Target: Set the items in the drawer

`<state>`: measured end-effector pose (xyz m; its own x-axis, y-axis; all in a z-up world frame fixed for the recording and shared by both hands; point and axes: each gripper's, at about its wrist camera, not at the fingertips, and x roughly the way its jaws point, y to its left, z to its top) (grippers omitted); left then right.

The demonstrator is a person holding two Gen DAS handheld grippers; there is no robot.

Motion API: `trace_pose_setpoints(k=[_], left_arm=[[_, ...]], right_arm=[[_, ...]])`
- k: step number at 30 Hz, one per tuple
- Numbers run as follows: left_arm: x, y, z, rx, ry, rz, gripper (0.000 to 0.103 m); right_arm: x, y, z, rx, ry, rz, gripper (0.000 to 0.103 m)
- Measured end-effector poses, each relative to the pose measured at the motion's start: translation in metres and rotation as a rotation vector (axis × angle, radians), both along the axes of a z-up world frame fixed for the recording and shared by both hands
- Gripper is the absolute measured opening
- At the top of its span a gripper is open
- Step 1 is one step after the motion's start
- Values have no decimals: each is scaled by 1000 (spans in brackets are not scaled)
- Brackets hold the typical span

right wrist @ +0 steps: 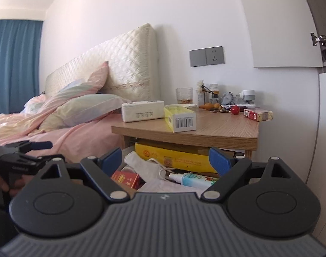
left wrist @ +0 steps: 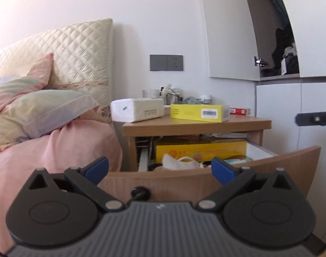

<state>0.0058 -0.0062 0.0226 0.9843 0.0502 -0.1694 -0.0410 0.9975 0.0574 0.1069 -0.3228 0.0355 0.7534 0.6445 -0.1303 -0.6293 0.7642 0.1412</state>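
The wooden nightstand's drawer [left wrist: 184, 180] is pulled open, and it also shows in the right wrist view [right wrist: 238, 167]. Inside lie a yellow box [right wrist: 173, 157], a white face mask [right wrist: 141, 165], a red box [right wrist: 126, 176] and a spray bottle [right wrist: 195, 178]. On the nightstand top [right wrist: 216, 128] sit a yellow carton [right wrist: 180, 117], a white tissue pack [right wrist: 141, 110] and a red cigarette pack [right wrist: 258, 114]. My left gripper [left wrist: 159, 169] is open and empty in front of the drawer. My right gripper [right wrist: 165, 160] is open and empty just above the drawer.
A bed with pink bedding [left wrist: 45, 150] and pillows [right wrist: 88, 107] lies left of the nightstand. A glass [right wrist: 184, 95], bottles and small clutter [right wrist: 227, 105] stand at the back of the top. White cupboard doors [left wrist: 291, 117] are on the right.
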Motion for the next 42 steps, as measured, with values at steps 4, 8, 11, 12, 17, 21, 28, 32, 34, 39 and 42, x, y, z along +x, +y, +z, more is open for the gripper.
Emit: trace_pose_setpoints(k=[4, 8, 11, 12, 17, 21, 28, 32, 34, 39, 42], left_arm=[[4, -12, 7, 0, -9, -19, 103], [5, -20, 16, -4, -23, -40, 103], [6, -24, 21, 3, -21, -35, 103], [7, -25, 23, 6, -20, -32, 103], [14, -29, 35, 14, 6, 5, 103], [21, -28, 44, -1, 20, 24, 103], [33, -20, 51, -28, -1, 28, 103], [42, -11, 48, -11, -5, 35, 103], [45, -4, 46, -34, -7, 42, 103], [51, 10, 36, -67, -1, 48, 103], [52, 13, 24, -70, 21, 20, 103]], right_arm=[[4, 9, 3, 10, 18, -28, 90], [5, 19, 6, 23, -3, -25, 90], [6, 26, 8, 39, -13, -18, 90], [7, 28, 9, 39, -10, -13, 90], [9, 37, 9, 43, -3, 12, 90], [9, 44, 9, 37, 2, 10, 90], [9, 51, 5, 32, -2, -82, 90], [5, 59, 5, 23, -26, -139, 90], [2, 61, 4, 26, -37, -154, 90], [-1, 66, -1, 13, -46, -181, 90], [1, 69, -3, 13, -38, -181, 90]])
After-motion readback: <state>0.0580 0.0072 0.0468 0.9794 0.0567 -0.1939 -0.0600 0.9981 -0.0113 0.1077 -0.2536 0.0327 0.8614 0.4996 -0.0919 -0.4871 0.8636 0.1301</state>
